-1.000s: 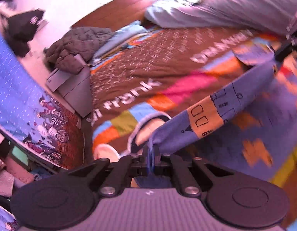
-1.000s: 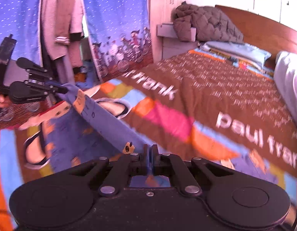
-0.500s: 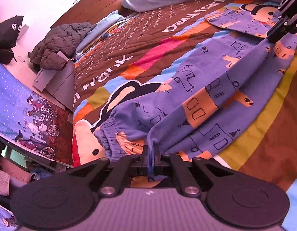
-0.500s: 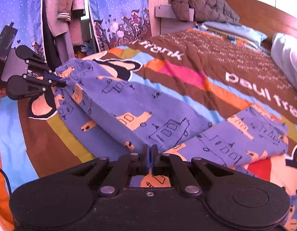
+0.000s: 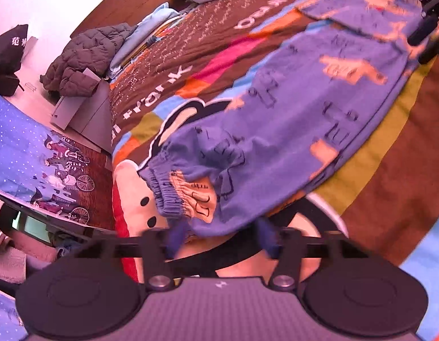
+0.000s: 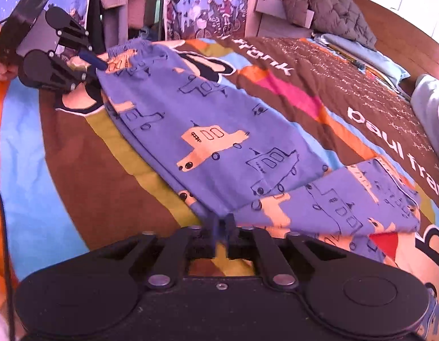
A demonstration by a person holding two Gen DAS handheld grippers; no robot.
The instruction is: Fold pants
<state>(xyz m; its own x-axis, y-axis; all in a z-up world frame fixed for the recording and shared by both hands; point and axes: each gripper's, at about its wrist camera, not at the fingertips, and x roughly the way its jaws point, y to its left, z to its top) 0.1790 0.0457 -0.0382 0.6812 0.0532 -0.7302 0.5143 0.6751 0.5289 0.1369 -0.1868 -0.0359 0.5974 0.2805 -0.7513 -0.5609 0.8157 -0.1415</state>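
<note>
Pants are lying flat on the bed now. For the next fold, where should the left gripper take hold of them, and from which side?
Grip the gathered cuff end of the pants, coming in low from the bed's foot edge, where the left gripper already sits open. The elastic bunches the fabric into a thick ridge, easier to pinch than the flat leg. The right gripper looks barely parted at the other end.
</note>
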